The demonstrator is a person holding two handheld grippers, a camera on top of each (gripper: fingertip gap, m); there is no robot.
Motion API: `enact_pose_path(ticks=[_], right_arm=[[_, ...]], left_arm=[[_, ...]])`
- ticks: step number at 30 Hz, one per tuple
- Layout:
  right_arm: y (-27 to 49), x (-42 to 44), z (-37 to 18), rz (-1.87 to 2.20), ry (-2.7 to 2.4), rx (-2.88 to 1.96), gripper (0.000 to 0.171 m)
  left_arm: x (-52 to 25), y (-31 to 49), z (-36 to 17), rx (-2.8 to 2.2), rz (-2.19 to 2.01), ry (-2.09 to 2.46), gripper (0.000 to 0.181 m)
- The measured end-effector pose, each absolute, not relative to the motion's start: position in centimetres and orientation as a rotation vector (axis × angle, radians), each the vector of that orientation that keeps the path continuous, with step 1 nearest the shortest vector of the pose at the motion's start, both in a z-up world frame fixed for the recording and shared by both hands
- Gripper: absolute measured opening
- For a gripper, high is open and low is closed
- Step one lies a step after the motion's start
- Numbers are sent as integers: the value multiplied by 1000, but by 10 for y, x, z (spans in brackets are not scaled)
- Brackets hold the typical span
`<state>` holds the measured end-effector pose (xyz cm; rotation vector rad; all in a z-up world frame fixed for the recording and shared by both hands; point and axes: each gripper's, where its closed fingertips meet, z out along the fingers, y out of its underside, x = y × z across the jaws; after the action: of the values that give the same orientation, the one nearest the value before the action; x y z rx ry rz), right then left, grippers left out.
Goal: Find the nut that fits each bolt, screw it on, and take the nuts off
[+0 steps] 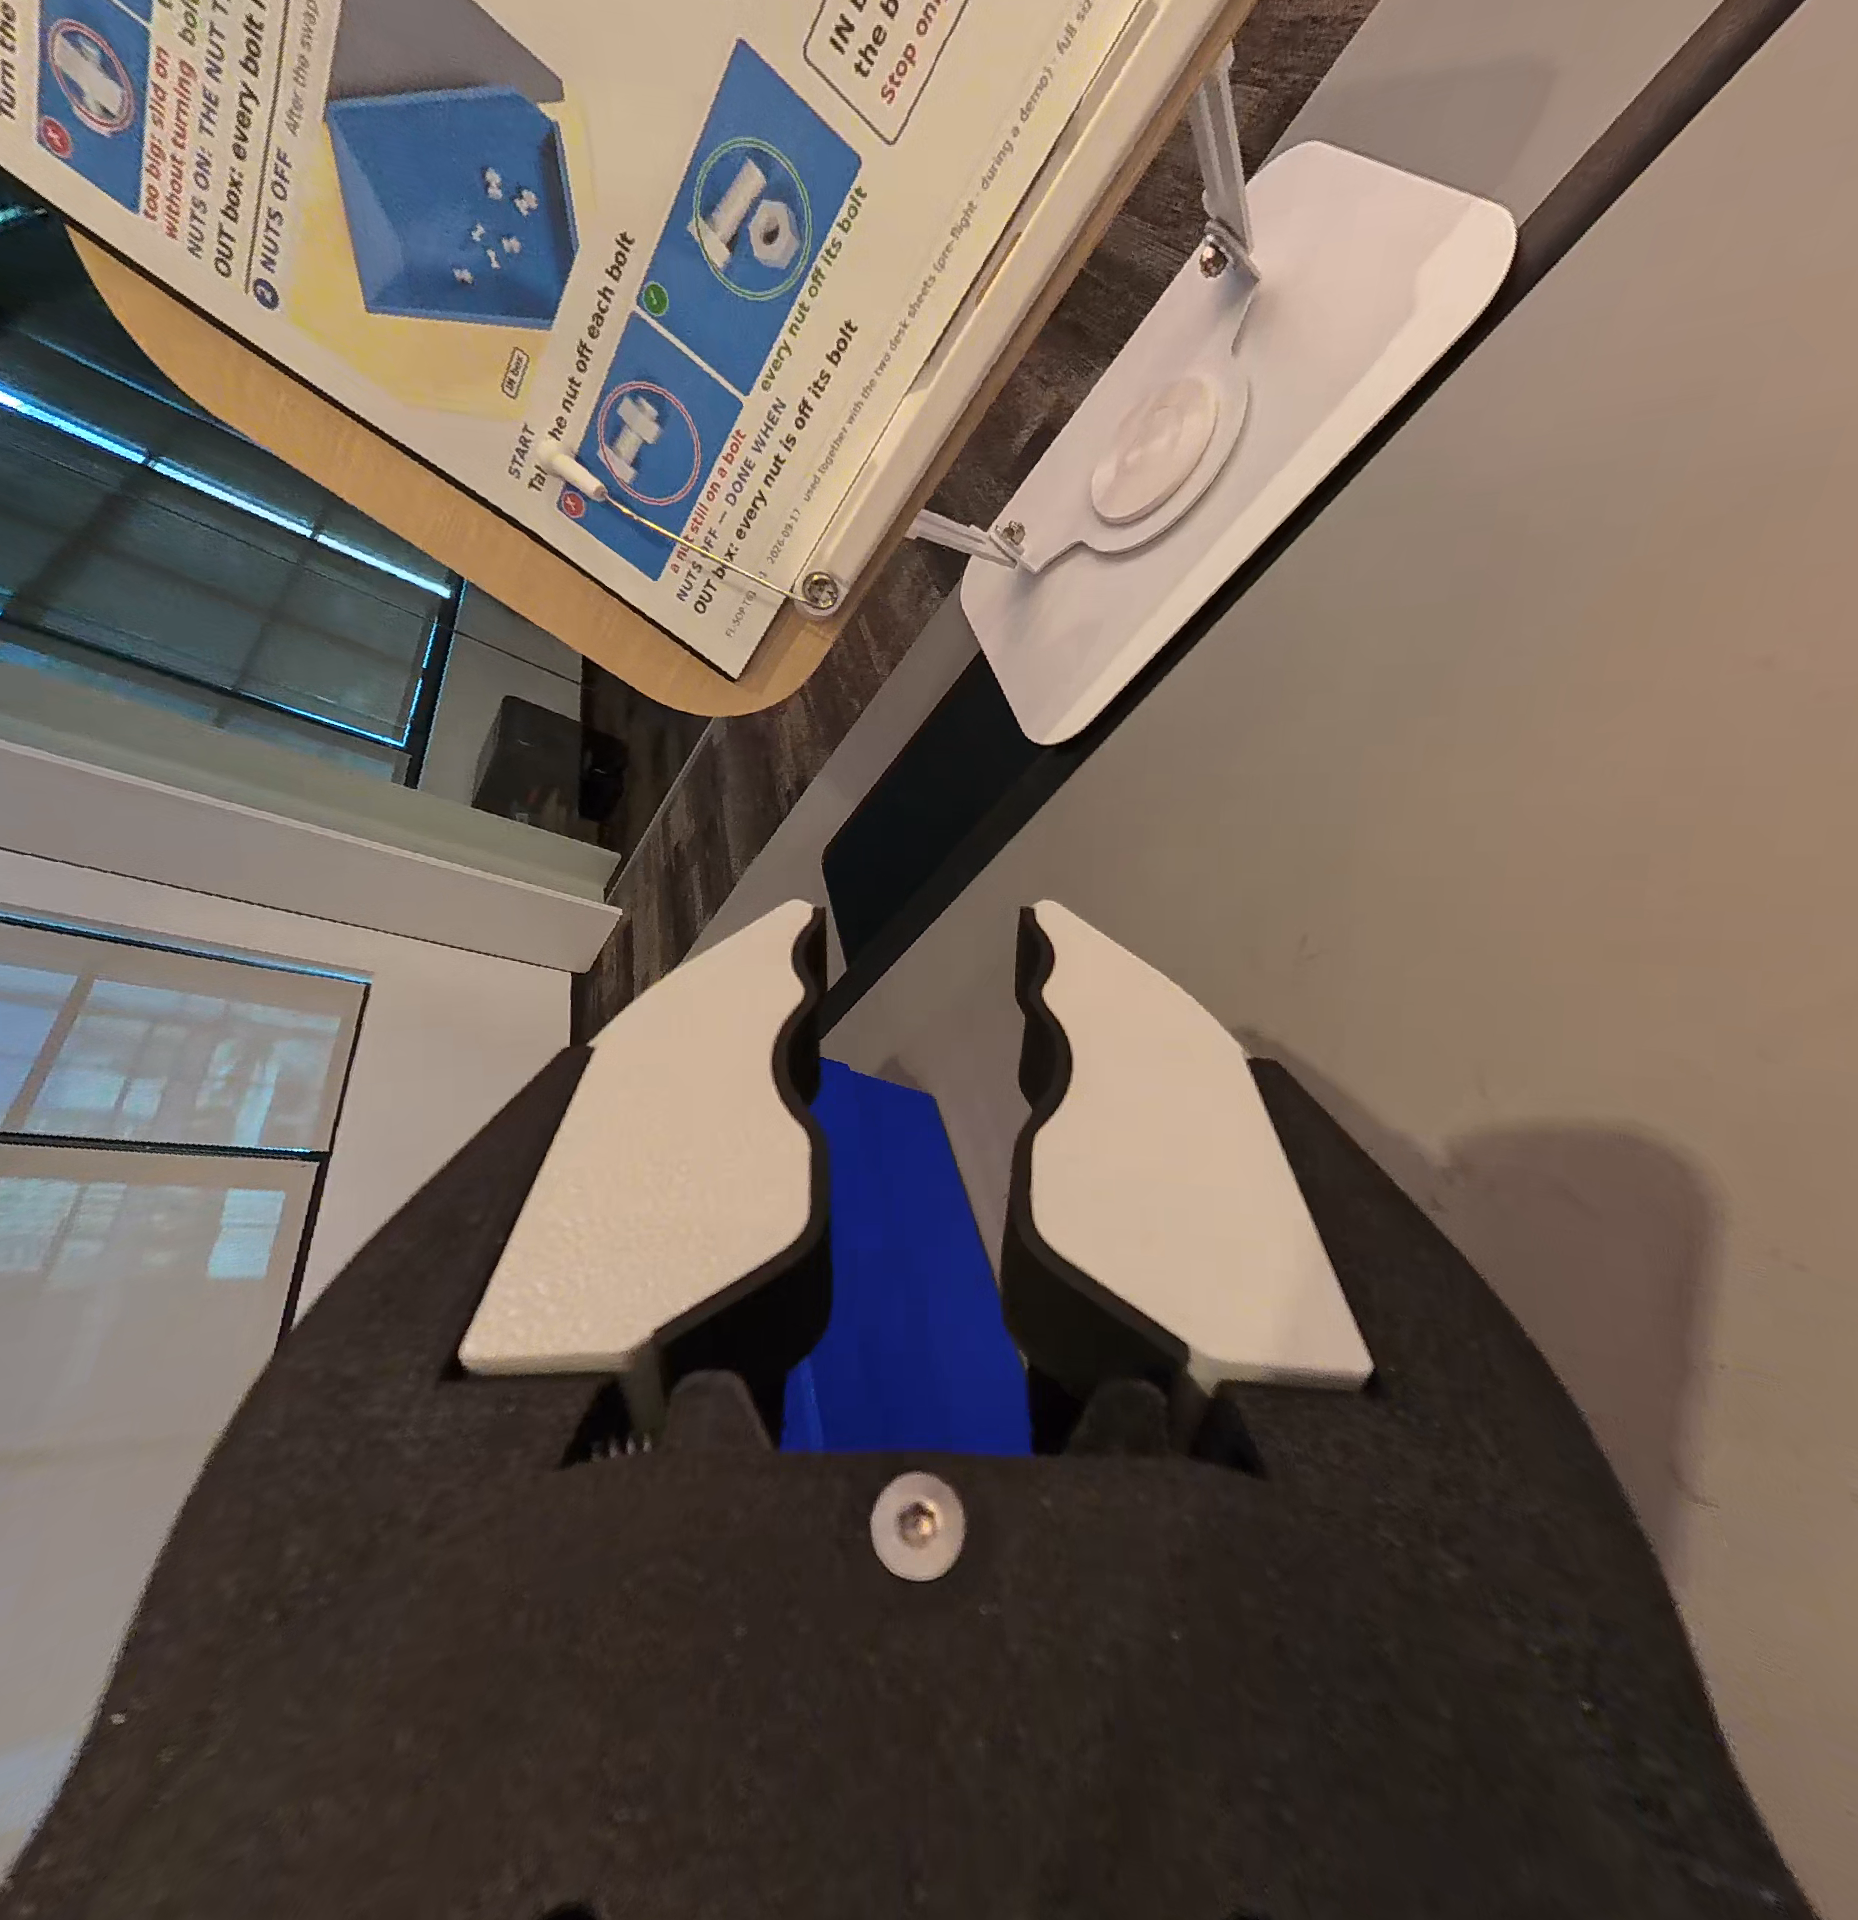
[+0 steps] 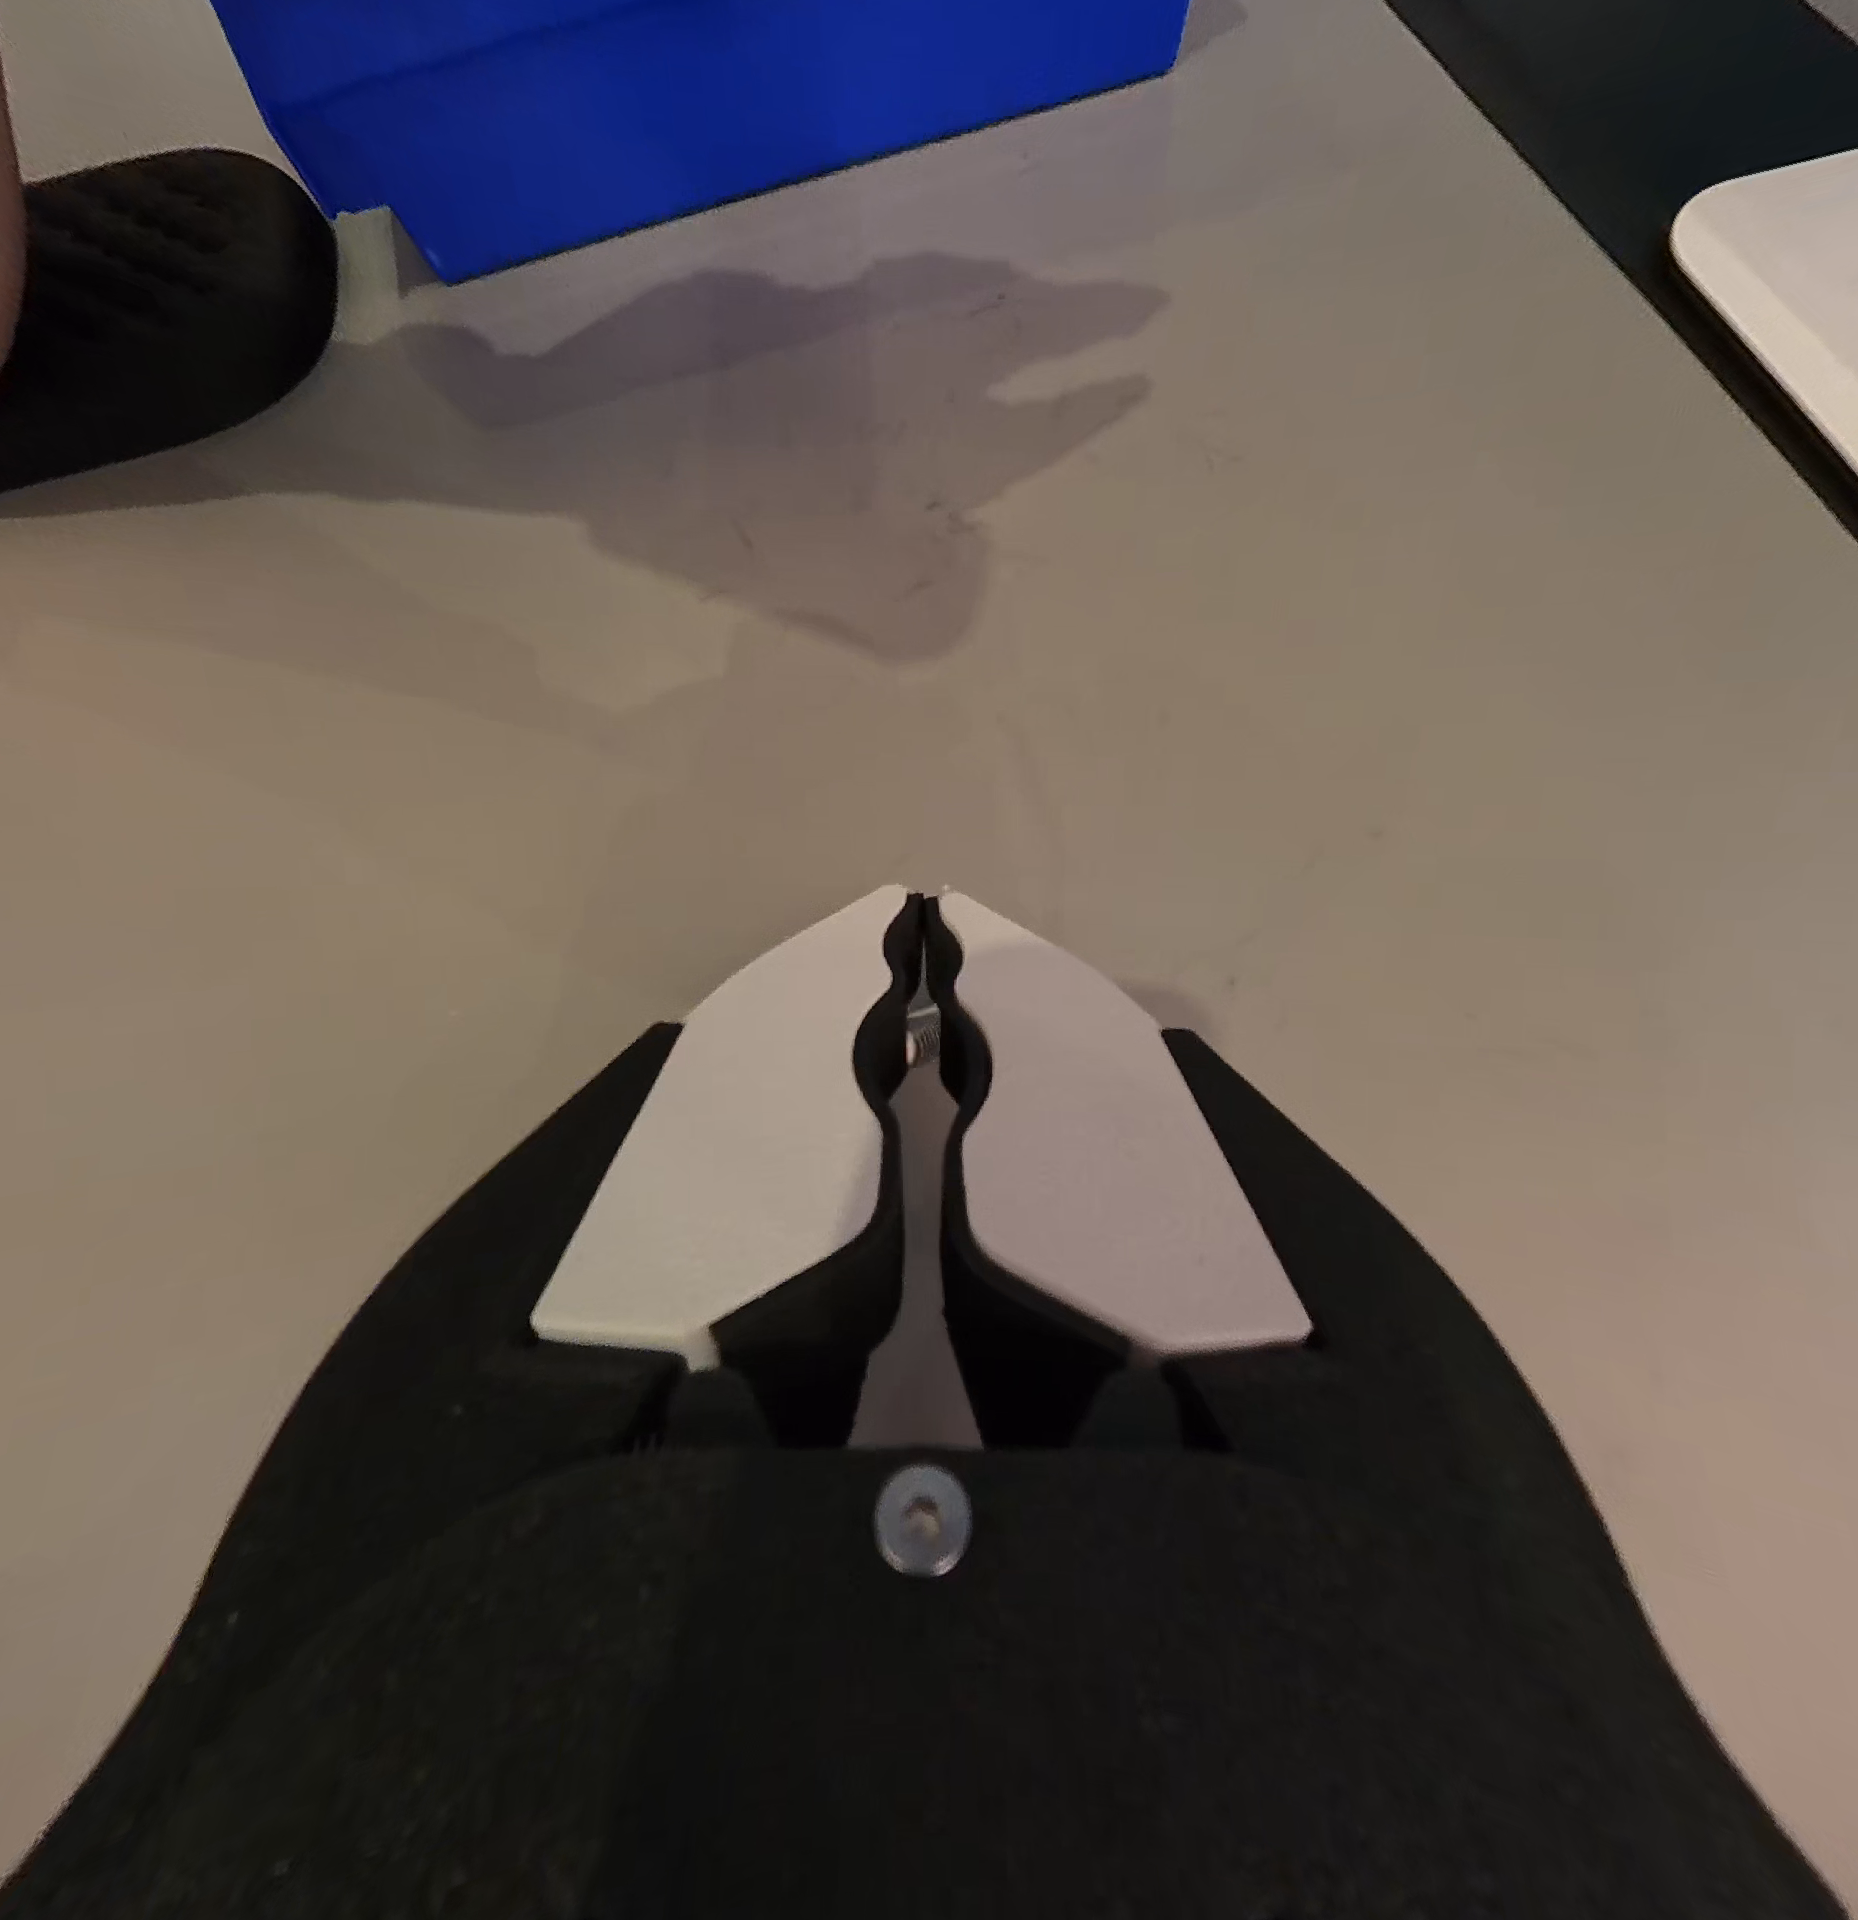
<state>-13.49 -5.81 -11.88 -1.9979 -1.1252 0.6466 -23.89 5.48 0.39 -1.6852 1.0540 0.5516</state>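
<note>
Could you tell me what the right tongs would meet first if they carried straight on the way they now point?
Most likely the bare grey table: the right tongs, shut on a small bolt, angle down toward it. The blue box lies beyond; depth is unclear.

A small silver threaded bolt (image 2: 921, 1039) sits pinched between the right gripper's (image 2: 923, 902) closed fingers, at 12 o'clock above the table.

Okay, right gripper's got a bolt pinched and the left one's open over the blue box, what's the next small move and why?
Probably lower the open left gripper into the blue box below it to pick a nut. The right gripper is shut on a threaded bolt with no nut visible on it, and the left holds nothing.
</note>
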Motion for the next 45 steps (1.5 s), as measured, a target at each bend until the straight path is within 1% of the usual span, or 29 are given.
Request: enact_pose_path(ticks=[3,7,10,14,16,18,21,23,25,27,29,31,32,33,40,45], right_arm=[[-58,-134,-121,620,-1141,-2004,0],[-59,-136,-109,641,-1124,-1964,0],[-60,-135,-97,667,-1101,-1933,0],[-62,-128,-98,662,-1155,-1921,0],[-63,-122,-102,633,-1204,-1934,9],[-72,-116,-107,651,-1241,-2032,9],[-77,-107,-111,546,-1260,-2171,12],[-84,-97,-117,415,-1290,-2297,15],[-93,-96,-124,381,-1288,-2394,20],[-98,-98,-134,374,-1288,-2456,22],[-97,-92,-148,275,-1308,-2506,25],[-96,-90,-159,235,-1330,-2519,24],[-94,-90,-159,230,-1325,-2513,20],[-93,-91,-158,236,-1328,-2503,11],[-91,-86,-156,226,-1358,-2471,9],[-86,-89,-131,242,-1336,-2368,9]], left_arm=[[-238,54,2,-1704,514,1061,34],[-237,54,-2,-1735,453,1071,34],[-229,51,-9,-1772,325,1100,34],[-229,53,-13,-1797,279,1101,34],[-231,54,-12,-1798,279,1096,34],[-231,53,-12,-1801,264,1100,34],[-230,53,-11,-1790,267,1108,34],[-230,53,-11,-1789,276,1112,34],[-228,53,-11,-1787,269,1119,34],[-227,52,-12,-1789,255,1125,34],[-226,51,-12,-1787,244,1129,34],[-226,52,-10,-1775,242,1127,35],[-226,52,-7,-1762,237,1127,35],[-226,52,-5,-1747,237,1126,35],[-231,53,1,-1715,321,1117,35],[-222,47,-4,-1715,288,1156,35]])
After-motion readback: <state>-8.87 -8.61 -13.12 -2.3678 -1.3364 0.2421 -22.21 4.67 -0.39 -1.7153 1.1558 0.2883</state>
